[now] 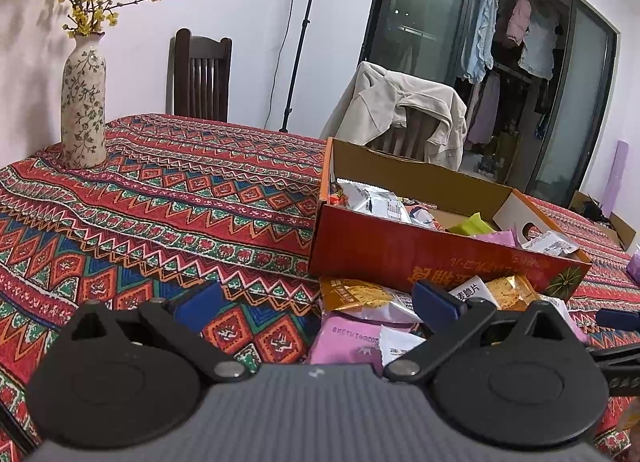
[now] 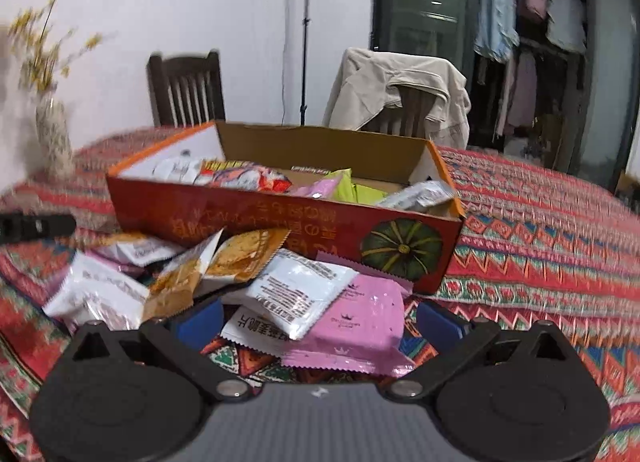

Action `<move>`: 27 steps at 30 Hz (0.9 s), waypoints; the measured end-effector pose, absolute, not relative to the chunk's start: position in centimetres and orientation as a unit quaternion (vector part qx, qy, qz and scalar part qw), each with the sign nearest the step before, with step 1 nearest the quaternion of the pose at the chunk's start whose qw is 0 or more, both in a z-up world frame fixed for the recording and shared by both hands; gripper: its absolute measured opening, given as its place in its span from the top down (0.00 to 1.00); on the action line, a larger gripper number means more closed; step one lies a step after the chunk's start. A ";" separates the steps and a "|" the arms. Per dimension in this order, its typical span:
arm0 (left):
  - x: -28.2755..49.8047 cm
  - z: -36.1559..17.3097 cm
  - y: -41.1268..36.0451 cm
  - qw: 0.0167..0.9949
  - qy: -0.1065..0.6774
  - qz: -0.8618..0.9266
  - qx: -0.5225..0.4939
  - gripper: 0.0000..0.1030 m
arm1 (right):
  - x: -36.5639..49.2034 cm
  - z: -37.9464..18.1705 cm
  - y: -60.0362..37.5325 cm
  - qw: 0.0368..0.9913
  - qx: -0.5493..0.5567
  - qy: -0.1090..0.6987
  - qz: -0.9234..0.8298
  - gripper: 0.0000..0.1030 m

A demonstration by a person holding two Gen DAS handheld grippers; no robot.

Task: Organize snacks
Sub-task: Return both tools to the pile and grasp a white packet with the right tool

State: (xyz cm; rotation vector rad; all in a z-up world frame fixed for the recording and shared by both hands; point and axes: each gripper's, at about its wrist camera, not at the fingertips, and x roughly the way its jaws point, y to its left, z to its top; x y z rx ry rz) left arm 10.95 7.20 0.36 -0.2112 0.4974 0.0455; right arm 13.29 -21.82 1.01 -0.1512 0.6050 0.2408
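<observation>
Both cameras sit low over the patterned tablecloth [image 1: 168,198], facing the far wall. The left view stands left of the orange box [image 1: 420,258], which fills its right half; the right view meets the box [image 2: 256,218] head-on, close, centre frame.

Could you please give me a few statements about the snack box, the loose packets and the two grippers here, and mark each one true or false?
1. The orange box already holds several packets. True.
2. The right gripper is clamped on the pink packet. False: its jaws stand wide apart, with the packet lying on the tablecloth between them.
3. Loose packets lie on the table in front of the box. True.
4. The vase stands inside the box. False: it stands on the tablecloth, apart from the box.
5. The left gripper holds a gold packet. False: it is open and empty.
</observation>
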 end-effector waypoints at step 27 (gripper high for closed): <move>11.2 0.0 7.6 0.959 0.258 0.023 -0.118 0.00 | 12.8 1.1 -21.0 0.959 -0.106 0.223 0.139 0.41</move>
